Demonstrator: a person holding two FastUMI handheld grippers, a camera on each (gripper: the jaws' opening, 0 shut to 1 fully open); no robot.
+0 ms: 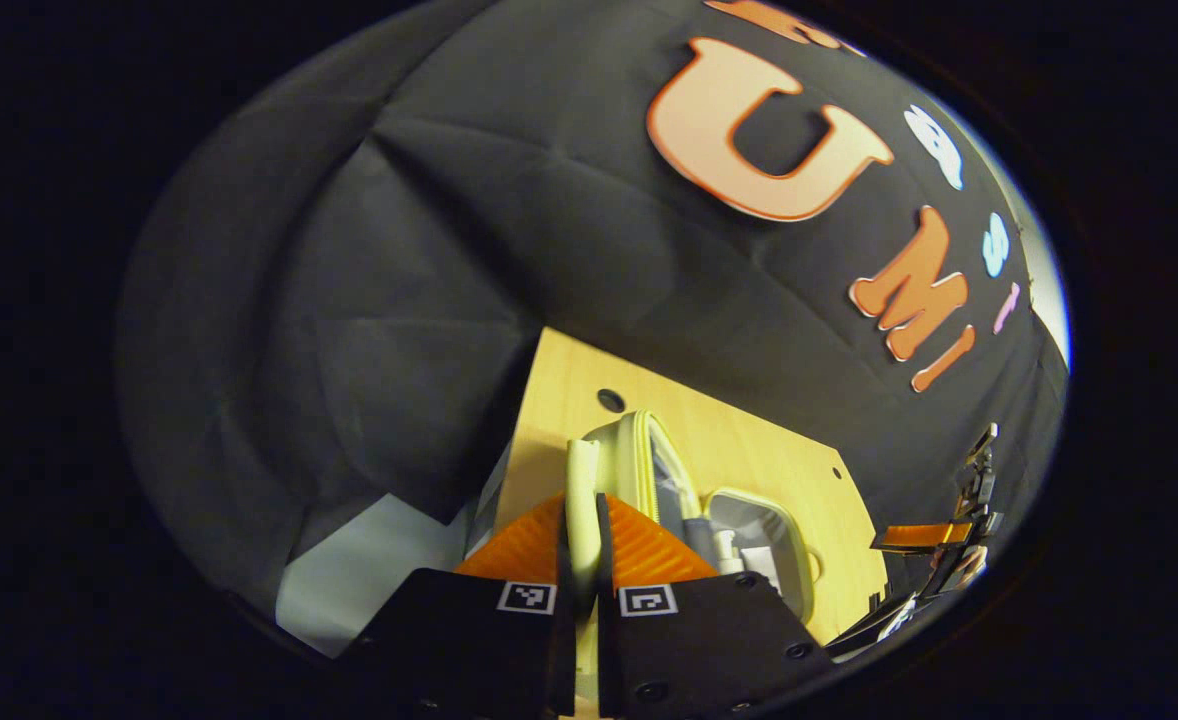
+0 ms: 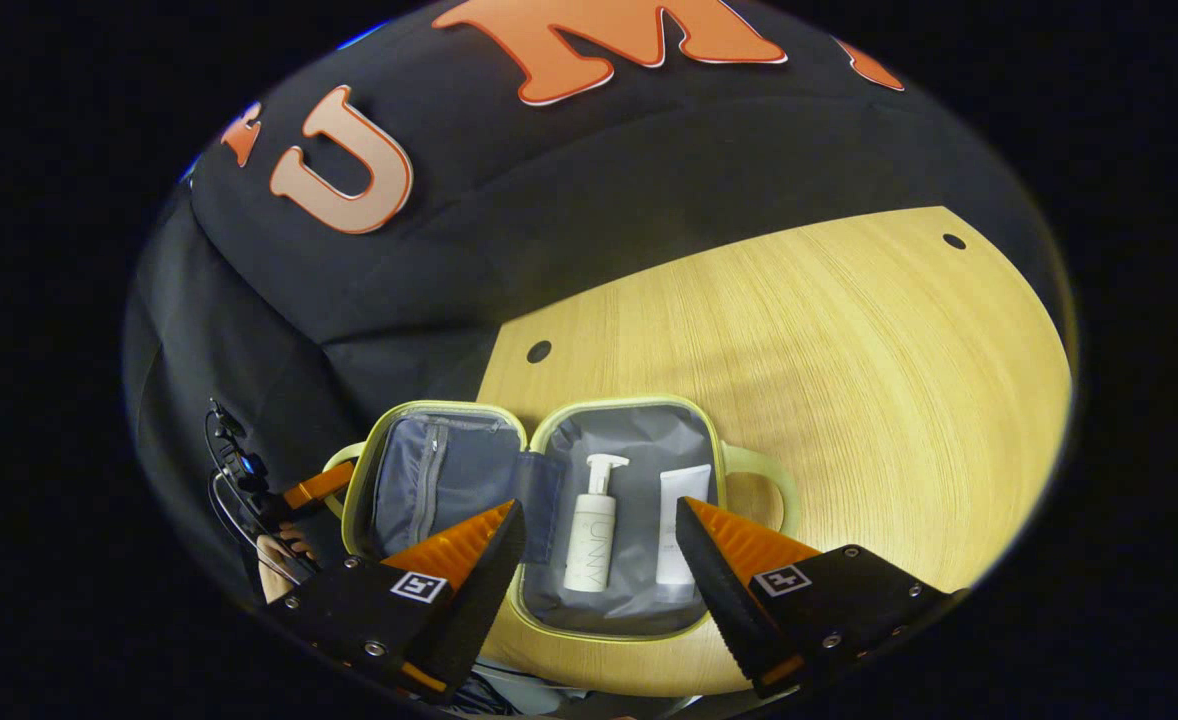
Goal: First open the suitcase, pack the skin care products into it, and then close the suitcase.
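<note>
A small pale-green suitcase (image 2: 724, 480) lies open on the wooden table (image 2: 849, 350), grey lining up. Its right half holds a white pump bottle (image 2: 592, 530) and a white tube (image 2: 677, 525) side by side. The left half (image 2: 439, 480) has a zip pocket and looks a little raised. My right gripper (image 2: 599, 505) hovers open just above the bottle and tube, touching nothing. My left gripper (image 1: 581, 500) is shut on the left half's handle (image 1: 579, 470), and I see the suitcase (image 1: 639, 450) edge-on past it. The left gripper (image 2: 321, 487) also appears at the case's left end.
The table (image 1: 749, 450) has small round holes, such as the hole (image 2: 539, 351) behind the case. Black cloth wall stands close behind and to the left. The table's edge runs just left of the case. The right gripper (image 1: 924, 537) shows at the far right.
</note>
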